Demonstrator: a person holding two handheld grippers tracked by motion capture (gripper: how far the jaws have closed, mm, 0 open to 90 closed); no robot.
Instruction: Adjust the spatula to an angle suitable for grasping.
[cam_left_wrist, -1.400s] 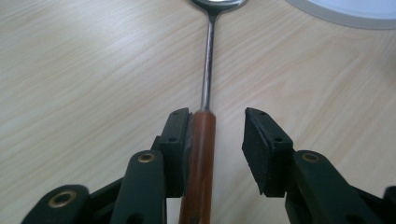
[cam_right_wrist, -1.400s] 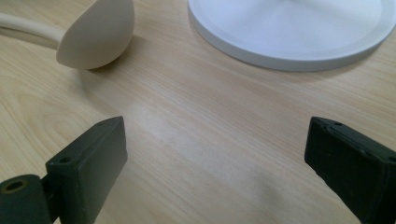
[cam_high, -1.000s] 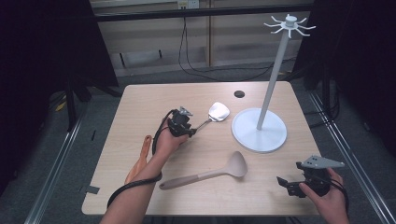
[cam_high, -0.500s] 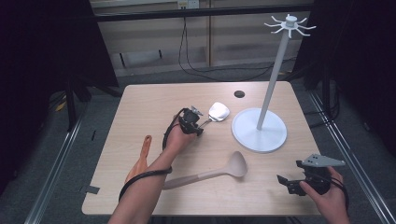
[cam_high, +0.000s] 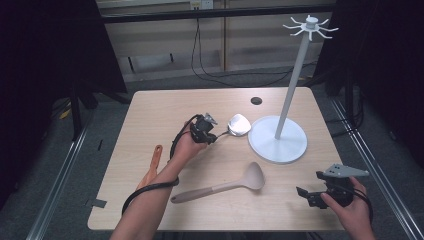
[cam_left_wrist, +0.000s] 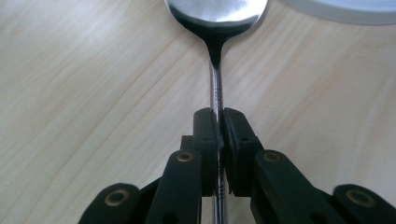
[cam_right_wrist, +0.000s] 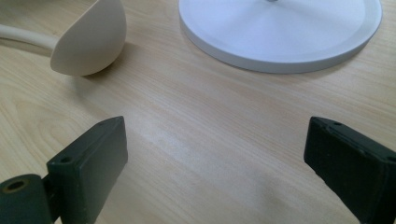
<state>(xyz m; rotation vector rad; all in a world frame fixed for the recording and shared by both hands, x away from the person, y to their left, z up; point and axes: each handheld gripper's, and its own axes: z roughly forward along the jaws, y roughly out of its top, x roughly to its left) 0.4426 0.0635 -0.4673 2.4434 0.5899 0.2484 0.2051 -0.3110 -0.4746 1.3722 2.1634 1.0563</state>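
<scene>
A metal spoon (cam_high: 239, 125) lies on the wooden table (cam_high: 165, 107), its bowl next to the white base of the hook stand (cam_high: 277, 140). My left gripper (cam_high: 214, 135) has just been closing and is now shut on the spoon's thin handle (cam_left_wrist: 215, 88), with the pads (cam_left_wrist: 205, 128) pressed on both sides. The spoon's bowl (cam_left_wrist: 216, 14) lies straight ahead of the left gripper (cam_left_wrist: 218, 116). My right gripper (cam_high: 306, 196) rests near the table's front right corner. The right gripper (cam_right_wrist: 217, 140) stands open over bare wood with nothing between its jaws.
A beige ladle (cam_high: 225, 186) lies across the front middle, its bowl (cam_right_wrist: 91, 44) ahead-left of the right gripper. The stand's pole (cam_high: 292, 80) rises to a ring of hooks. An orange-handled utensil (cam_high: 156, 157) lies under the left forearm. A small black disc (cam_high: 256, 100) sits near the far edge.
The left gripper has edged right along the spoon and its jaws have closed on the handle. The right hand and its gripper have stayed where they were.
</scene>
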